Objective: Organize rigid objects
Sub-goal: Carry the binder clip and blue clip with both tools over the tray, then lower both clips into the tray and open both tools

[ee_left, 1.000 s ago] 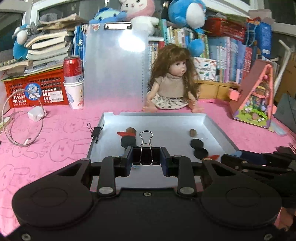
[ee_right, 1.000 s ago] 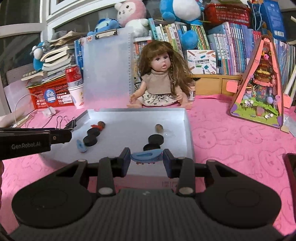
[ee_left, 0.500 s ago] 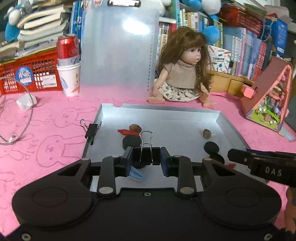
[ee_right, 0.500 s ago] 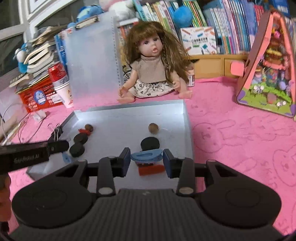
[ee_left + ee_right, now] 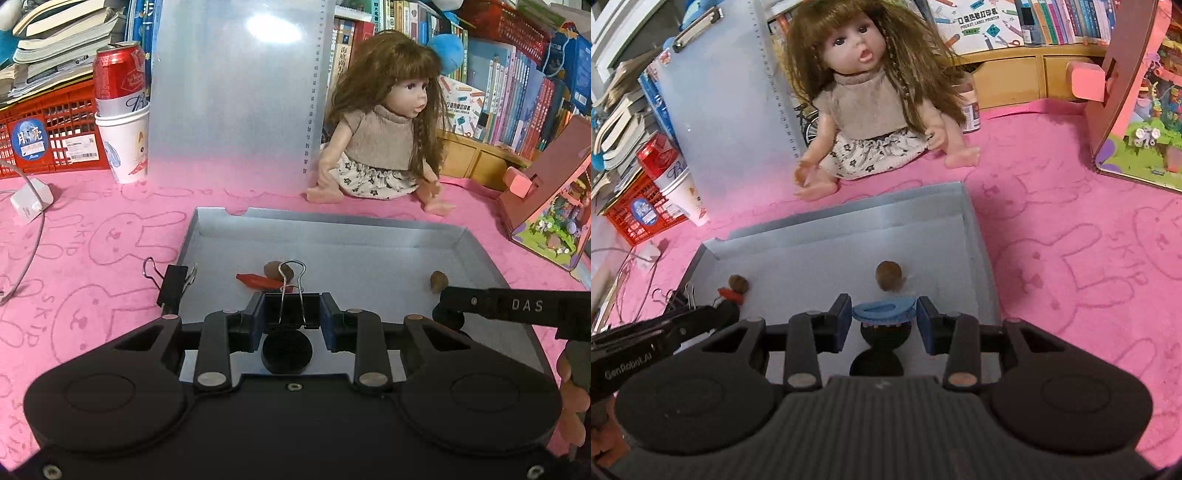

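A grey tray [image 5: 369,236] sits on the pink worktop [image 5: 92,240], in front of a seated doll [image 5: 384,122]. In the tray lie two brown nuts, one toward the left side [image 5: 274,268] and one toward the right side [image 5: 438,280], a red piece [image 5: 255,280] touching the left nut, and black discs near the front edge: one [image 5: 287,354] under the left gripper [image 5: 291,314], two [image 5: 882,332] under the right gripper [image 5: 883,314]. A second black clip [image 5: 171,286] lies on the tray's left rim.

The left gripper's fingers [image 5: 255,317] are narrow, clamped on a black binder clip [image 5: 291,310] with its wire handles standing upright, held above the tray's front left part. The right gripper's fingers [image 5: 842,317] pinch a blue ring-shaped piece [image 5: 884,312] by its ends, flat and oval, above the tray's front right part.

At the back, a red can [image 5: 118,79] stands in a white cup [image 5: 127,147] beside a red crate [image 5: 48,136].
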`<move>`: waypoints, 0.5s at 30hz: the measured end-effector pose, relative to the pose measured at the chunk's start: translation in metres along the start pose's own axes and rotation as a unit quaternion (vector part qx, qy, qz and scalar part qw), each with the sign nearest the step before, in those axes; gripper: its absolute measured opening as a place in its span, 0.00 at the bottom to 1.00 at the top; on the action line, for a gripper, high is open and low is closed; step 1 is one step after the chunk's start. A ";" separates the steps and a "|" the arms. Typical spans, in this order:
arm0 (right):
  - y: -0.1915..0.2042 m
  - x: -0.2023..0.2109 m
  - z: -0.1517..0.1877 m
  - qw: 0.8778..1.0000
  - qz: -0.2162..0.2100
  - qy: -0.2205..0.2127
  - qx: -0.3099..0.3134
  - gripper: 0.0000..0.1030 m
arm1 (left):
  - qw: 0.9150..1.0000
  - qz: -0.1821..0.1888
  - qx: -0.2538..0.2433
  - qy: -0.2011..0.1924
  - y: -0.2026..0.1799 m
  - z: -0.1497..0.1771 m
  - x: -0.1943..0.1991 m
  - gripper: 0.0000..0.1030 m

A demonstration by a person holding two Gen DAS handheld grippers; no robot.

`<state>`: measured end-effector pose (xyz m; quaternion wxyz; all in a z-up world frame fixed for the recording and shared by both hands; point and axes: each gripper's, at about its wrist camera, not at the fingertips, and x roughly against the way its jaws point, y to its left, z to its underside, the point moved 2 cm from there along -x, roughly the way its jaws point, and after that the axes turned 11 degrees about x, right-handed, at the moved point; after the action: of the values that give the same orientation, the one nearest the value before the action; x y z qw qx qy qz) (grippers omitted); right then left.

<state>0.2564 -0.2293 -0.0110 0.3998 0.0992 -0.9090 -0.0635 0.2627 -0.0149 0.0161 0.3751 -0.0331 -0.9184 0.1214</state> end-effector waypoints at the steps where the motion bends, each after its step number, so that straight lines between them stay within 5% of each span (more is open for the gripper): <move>1: 0.000 -0.001 -0.001 1.000 0.001 -0.001 0.002 0.43 | 1.000 0.000 0.000 0.001 0.000 0.001 -0.001 0.28; 15: 0.004 -0.014 -0.011 1.000 0.020 -0.001 0.018 0.44 | 1.000 -0.026 0.006 0.000 0.003 -0.006 -0.025 0.28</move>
<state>0.2732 -0.2225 -0.0128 0.3984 0.0885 -0.9121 -0.0390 0.2849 -0.0146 0.0020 0.3782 -0.0068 -0.9182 0.1172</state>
